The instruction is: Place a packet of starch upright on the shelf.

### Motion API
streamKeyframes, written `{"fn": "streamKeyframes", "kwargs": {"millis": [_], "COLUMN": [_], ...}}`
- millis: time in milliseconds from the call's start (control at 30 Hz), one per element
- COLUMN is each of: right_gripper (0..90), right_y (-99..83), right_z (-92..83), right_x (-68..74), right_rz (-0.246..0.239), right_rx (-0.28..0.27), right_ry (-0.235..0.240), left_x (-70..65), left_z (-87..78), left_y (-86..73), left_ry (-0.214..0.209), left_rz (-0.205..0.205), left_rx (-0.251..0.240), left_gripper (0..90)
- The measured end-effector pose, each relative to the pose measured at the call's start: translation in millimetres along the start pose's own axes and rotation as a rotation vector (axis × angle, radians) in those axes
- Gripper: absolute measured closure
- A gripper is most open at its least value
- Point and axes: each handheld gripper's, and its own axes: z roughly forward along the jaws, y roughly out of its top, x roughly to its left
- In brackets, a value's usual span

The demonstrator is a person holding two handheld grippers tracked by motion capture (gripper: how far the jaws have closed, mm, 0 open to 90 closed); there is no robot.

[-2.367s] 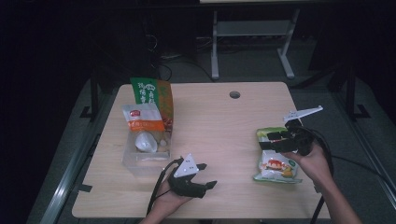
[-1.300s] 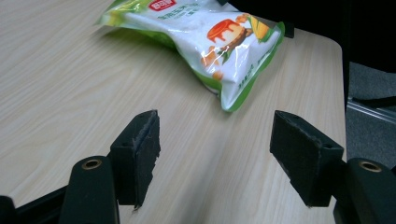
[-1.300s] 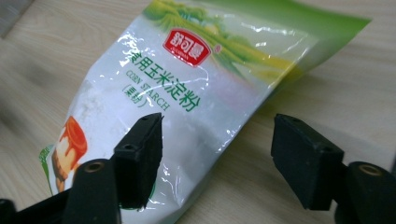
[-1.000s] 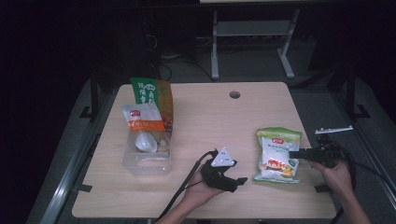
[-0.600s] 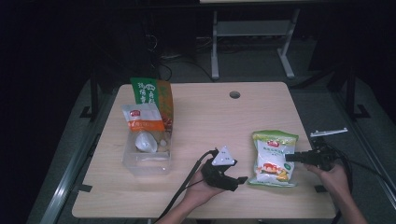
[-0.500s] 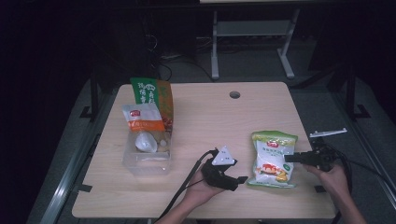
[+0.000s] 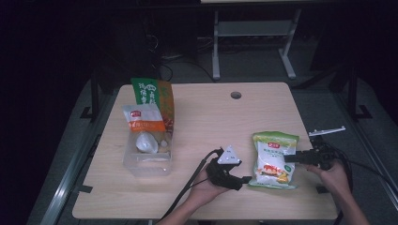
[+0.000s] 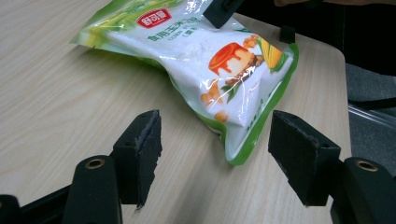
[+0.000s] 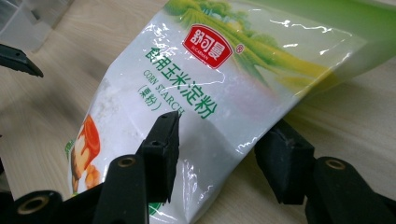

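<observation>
Lying flat on the desk (image 7: 206,117) near its right front, the corn starch bag (image 7: 274,159) had its long axis running away from the person, top edge far, bottom edge near. The right gripper (image 7: 287,158) reached in from the bag's right edge; its fingers (image 9: 161,149) straddled that edge, one over the printed face and one beneath, and had just been opening, so the pads looked slack on the film rather than clamped. The left gripper (image 7: 244,180) waited just beside the bag's near left corner, fingers (image 8: 140,151) spread and empty, the corner lying ahead between them but untouched. Judged from this layout, the left gripper was placed to take that corner next. A clear bin (image 7: 148,154) of packets stood well apart at left.
</observation>
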Motion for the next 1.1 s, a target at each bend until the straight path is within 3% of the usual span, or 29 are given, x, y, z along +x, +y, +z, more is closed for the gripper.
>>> {"fn": "streamKeyframes", "kwargs": {"millis": [167,333,500,633,933,1100], "right_gripper": [55.9,73.8,86.7,88.6,89.2,89.3], "right_y": [1.0,-2.3,-1.0,-0.2,-1.6,-1.6], "right_z": [1.5,1.8,2.3,1.1,-5.8,-12.7], "right_x": [-1.8,-2.6,2.2,8.0,17.9,28.3], "right_rz": [0.009,0.018,-0.018,-0.047,-0.064,-0.087], "right_rx": [-0.001,-0.018,-0.013,-0.006,-0.031,-0.074], "right_ry": [0.017,0.058,0.059,0.034,0.019,0.026], "left_x": [-0.3,0.2,-0.2,-0.7,-0.9,1.2], "left_z": [3.5,8.0,14.6,17.9,21.0,27.1], "left_y": [2.5,4.5,6.2,7.1,7.6,6.6], "left_ry": [-0.005,-0.013,-0.021,-0.018,-0.016,-0.035], "left_rz": [0.006,0.0,-0.015,-0.012,-0.024,-0.059], "left_rx": [0.01,0.01,0.013,0.021,0.016,0.011], "left_gripper": [34.4,34.6,34.3,32.9,30.1,29.5]}}
